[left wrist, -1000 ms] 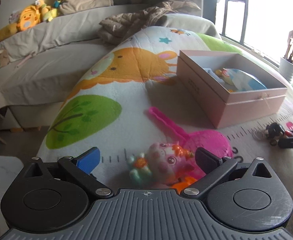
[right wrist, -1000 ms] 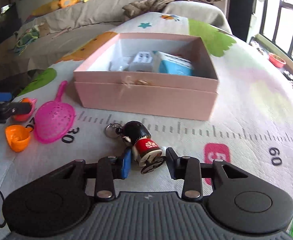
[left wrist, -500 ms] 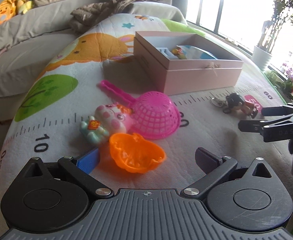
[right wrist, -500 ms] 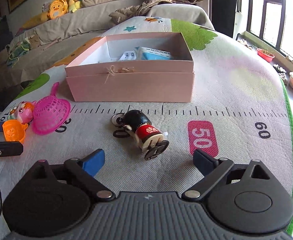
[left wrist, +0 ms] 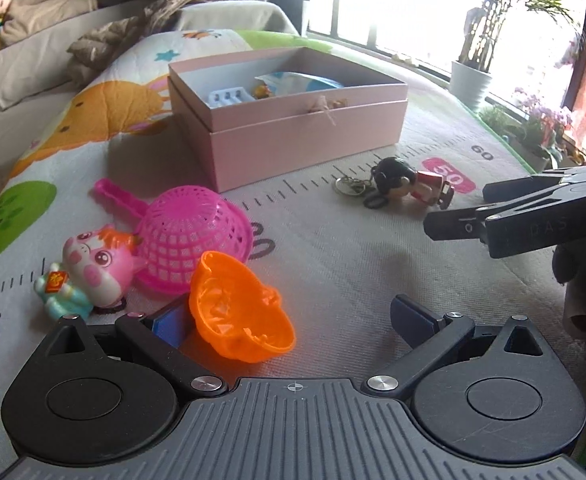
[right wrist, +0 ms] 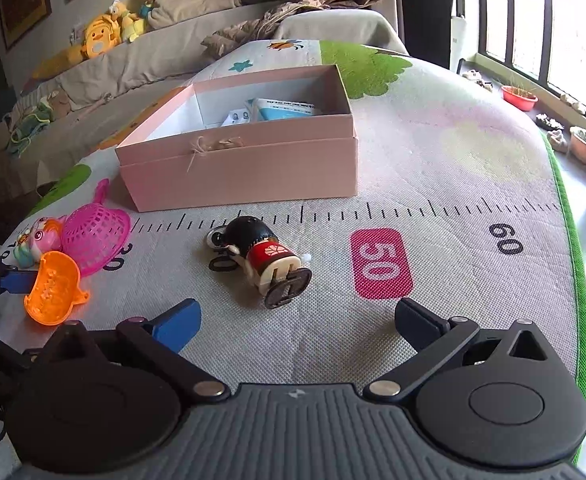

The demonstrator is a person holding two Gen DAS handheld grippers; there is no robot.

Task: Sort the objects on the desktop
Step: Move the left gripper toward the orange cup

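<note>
A doll keychain [right wrist: 267, 260] with black hair and a red body lies on its side on the play mat. My right gripper [right wrist: 297, 320] sits just behind it, jaws opening wide, nothing between them. An orange toy cup [left wrist: 241, 308] lies tipped between the fingers of my open left gripper [left wrist: 289, 320], against the blue left pad [left wrist: 171, 320]. A pink strainer [left wrist: 195, 236] and a pig toy [left wrist: 89, 272] lie just beyond. The open pink box [left wrist: 293, 140] stands farther back with a blue-and-white packet inside. The left wrist view shows the right gripper [left wrist: 459, 210] near the doll [left wrist: 409, 188].
The mat [right wrist: 453, 152] has a printed ruler and a green border on the right, with bare floor and plant pots [right wrist: 519, 98] past it. A sofa [right wrist: 141, 56] with plush toys and a crumpled blanket stands behind the box [right wrist: 237, 176].
My right gripper opened, let go of the doll keychain and drew back a little. My left gripper swung right from the pig toy to the orange cup, now between its fingers.
</note>
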